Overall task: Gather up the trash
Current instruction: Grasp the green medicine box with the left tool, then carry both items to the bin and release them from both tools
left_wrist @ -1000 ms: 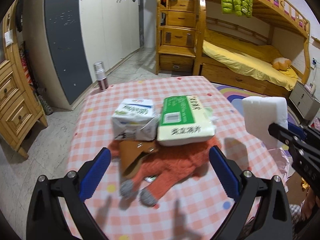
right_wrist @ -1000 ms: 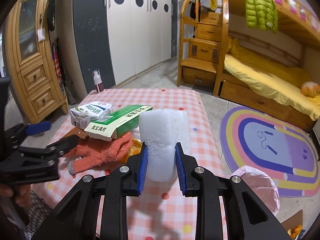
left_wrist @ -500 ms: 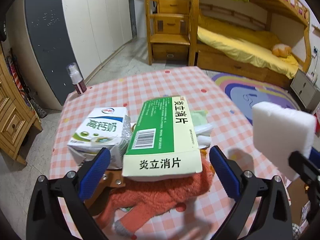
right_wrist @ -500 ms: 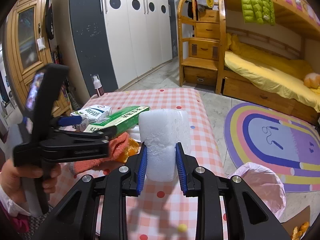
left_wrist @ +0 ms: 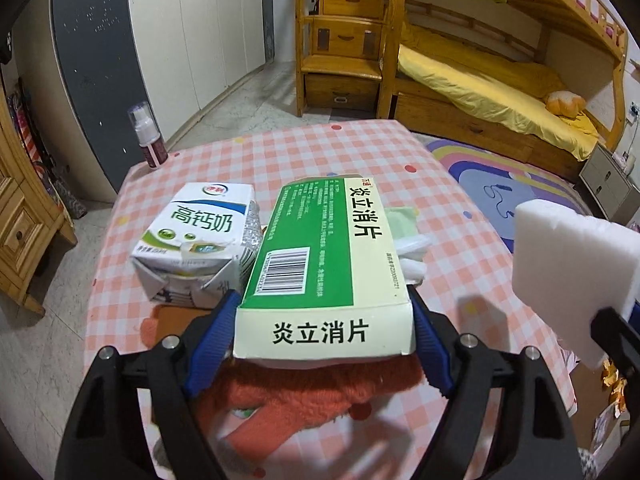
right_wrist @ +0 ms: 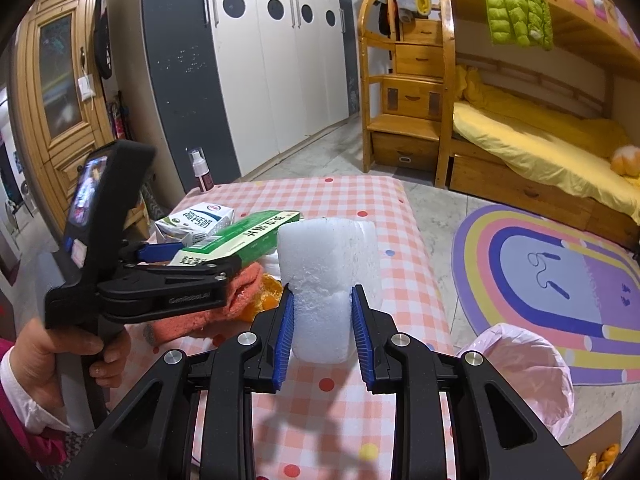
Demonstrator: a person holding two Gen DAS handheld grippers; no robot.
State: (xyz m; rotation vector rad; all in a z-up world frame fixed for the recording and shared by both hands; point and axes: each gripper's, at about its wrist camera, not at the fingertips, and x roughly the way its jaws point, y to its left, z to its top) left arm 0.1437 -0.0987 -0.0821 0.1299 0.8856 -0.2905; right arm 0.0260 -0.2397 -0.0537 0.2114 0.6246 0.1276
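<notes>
A green medicine box (left_wrist: 320, 256) lies on an orange knitted cloth (left_wrist: 304, 392) on the pink checked table (left_wrist: 280, 152). My left gripper (left_wrist: 322, 296) is closing its jaws on the box's near end, and both blue pads touch its sides. From the right wrist view the left gripper (right_wrist: 200, 258) sits level at the box (right_wrist: 244, 236). My right gripper (right_wrist: 322, 294) is shut on a white foam block (right_wrist: 328, 264), held above the table's right side. The foam block (left_wrist: 572, 264) also shows at the right of the left wrist view.
A crumpled milk carton (left_wrist: 200, 236) lies left of the box. A spray bottle (left_wrist: 148, 140) stands at the table's far left corner. Orange peel (right_wrist: 268, 300) sits by the cloth. A pink-lined bin (right_wrist: 524, 364) stands on the floor right of the table.
My left gripper moved forward and down over the cloth until its jaws flank the green box, then narrowed onto its sides. The right gripper kept still with the foam block.
</notes>
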